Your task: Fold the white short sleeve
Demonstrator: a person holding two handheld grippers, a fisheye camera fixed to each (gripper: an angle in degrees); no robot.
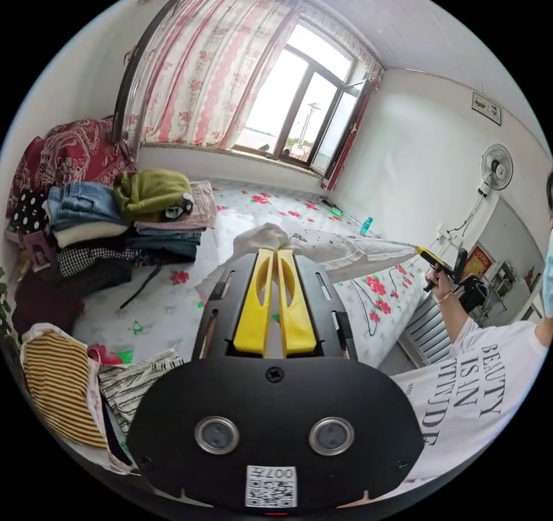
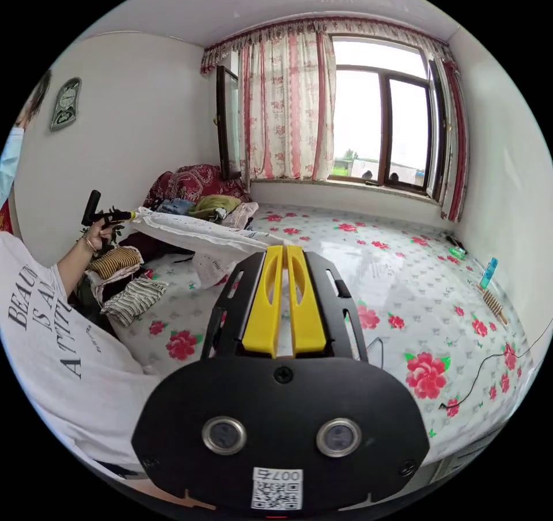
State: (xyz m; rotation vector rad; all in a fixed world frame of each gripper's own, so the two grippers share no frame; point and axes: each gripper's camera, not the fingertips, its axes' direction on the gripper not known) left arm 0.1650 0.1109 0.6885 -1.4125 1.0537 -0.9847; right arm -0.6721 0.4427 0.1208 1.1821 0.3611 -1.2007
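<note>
The white short sleeve shirt (image 1: 351, 250) hangs stretched in the air above the bed, with a crumpled end at my left gripper (image 1: 275, 250). That gripper's yellow jaws are shut on the cloth. In the left gripper view the shirt's far end runs to my right gripper (image 1: 425, 251), held in a hand. Seen from the right gripper view, the shirt (image 2: 196, 233) spans from my right gripper (image 2: 283, 248), jaws shut on its edge, to the left gripper (image 2: 128, 215) at the left.
The bed's floral sheet (image 2: 403, 291) lies below. A stack of folded clothes (image 1: 115, 221) sits by the red pillow, and striped garments (image 1: 57, 383) lie near the bed's edge. The person's white T-shirt (image 1: 478, 388) is close. A black cable (image 2: 489, 371) trails across the sheet.
</note>
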